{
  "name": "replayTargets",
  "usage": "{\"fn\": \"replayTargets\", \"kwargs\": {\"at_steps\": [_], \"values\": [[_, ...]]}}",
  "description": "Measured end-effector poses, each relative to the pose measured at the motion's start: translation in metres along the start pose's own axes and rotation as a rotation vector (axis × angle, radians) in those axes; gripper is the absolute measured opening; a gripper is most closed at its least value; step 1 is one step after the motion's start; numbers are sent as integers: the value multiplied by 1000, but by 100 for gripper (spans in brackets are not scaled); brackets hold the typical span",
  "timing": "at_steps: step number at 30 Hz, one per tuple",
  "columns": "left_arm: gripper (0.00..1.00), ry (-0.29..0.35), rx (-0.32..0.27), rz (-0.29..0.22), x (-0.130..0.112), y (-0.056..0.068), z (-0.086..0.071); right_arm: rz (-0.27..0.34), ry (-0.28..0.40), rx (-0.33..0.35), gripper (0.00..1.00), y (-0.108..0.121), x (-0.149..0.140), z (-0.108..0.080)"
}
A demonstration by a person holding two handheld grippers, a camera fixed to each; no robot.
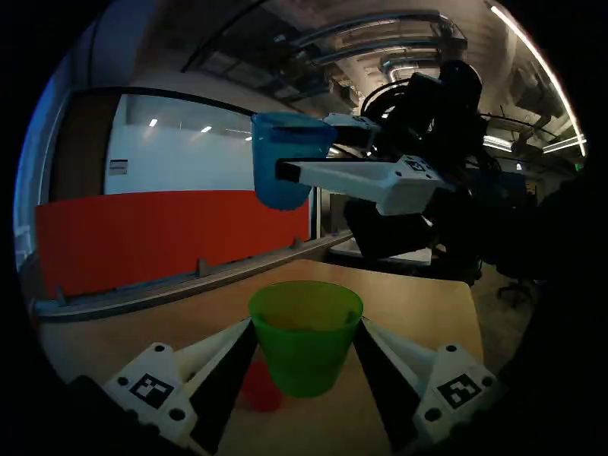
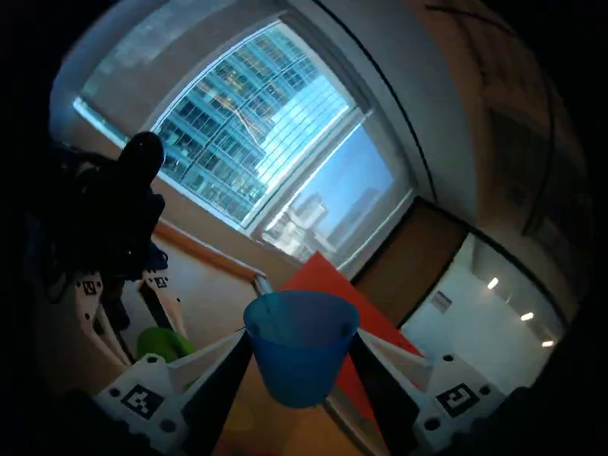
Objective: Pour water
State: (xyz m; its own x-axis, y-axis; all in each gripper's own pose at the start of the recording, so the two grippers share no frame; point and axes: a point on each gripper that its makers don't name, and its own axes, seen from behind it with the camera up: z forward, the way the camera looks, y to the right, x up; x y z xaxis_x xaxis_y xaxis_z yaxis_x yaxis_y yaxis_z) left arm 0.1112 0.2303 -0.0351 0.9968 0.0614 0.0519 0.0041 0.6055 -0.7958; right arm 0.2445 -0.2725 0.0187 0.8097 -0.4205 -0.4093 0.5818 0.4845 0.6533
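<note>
Left gripper (image 1: 305,328): both fingers press the sides of the green cup (image 1: 305,353), clamped partway down its wall, mouth up and level. Judged to be the receiving vessel, held steady so the stream has a fixed target. I cannot tell whether its base rests on the table (image 1: 425,304) or hangs just above it. A small red object (image 1: 261,389) sits low beside the cup, partly behind one finger.

Right gripper (image 2: 300,343): fingers clamped on the blue cup (image 2: 300,368), one on each side. In the left gripper view this cup is up high, above and beyond the green one, near upright with a slight lean. No water is visible in it or leaving it. Judged: the pour has not begun, and the source is raised to clear the green rim before tipping.

Pose: the right gripper reaches in roughly level, the person dark behind it. The window (image 2: 251,152) runs slanted across its own view, which suggests a rolled hand.

Beyond: a red panel (image 1: 167,235).
</note>
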Motion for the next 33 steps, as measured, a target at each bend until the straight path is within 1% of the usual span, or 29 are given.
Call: {"fn": "replayTargets", "kwargs": {"at_steps": [6,9,12,14,15,21,24,33], "values": [[84,-6,7,2,-2,-2,1,245,1,40,88,-13,1,-2],[84,-8,9,3,-2,-3,1,352,-4,53,88,-14,2,-3],[84,-9,13,3,-1,-5,2,442,-1,74,88,-17,6,-3],[84,-11,17,3,-3,-6,1,477,5,86,88,-18,7,-5],[84,-14,20,3,-3,-7,1,485,5,87,88,-19,6,-5],[84,-38,35,10,-10,-13,0,468,-23,70,88,-19,-7,-11],[84,-44,46,12,-11,-17,-2,470,-35,65,88,-18,-13,-14],[84,-77,82,20,-21,-32,-11,485,-60,25,88,-3,-36,-27]]}}
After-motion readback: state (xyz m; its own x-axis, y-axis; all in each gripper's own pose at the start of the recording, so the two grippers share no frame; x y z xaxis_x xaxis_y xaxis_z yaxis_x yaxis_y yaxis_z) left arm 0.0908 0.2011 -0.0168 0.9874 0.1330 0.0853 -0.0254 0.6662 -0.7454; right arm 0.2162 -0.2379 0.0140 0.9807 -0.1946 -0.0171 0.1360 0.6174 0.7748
